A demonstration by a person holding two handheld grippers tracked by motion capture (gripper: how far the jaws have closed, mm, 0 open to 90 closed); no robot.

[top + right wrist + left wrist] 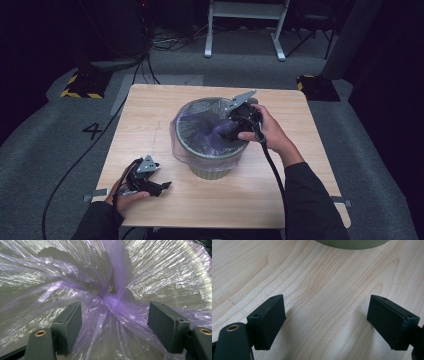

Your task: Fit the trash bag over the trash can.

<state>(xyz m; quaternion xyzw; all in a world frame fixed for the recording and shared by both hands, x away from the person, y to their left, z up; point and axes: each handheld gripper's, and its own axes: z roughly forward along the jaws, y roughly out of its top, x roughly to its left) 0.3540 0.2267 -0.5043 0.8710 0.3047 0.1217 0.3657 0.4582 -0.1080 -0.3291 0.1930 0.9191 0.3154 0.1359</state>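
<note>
An olive-green waste bin [214,171] stands in the middle of the wooden table [150,107], lined with a thin purple plastic bag [197,127] that folds over its rim. My right gripper [223,131] reaches down into the bin from its right side. In the right gripper view its jaws stand wide apart [115,313], and a twisted bunch of the bag [112,298] lies between them without being pinched. My left gripper [161,186] rests low at the table's front left, open with only bare wood between its jaws [325,306]. The bin's base [352,243] sits just ahead of it.
The table ends close behind the bin and close in front of my left hand. Beyond it are grey carpet, floor cables [75,165], yellow-black weighted bases [82,85] and a white frame's legs [245,30].
</note>
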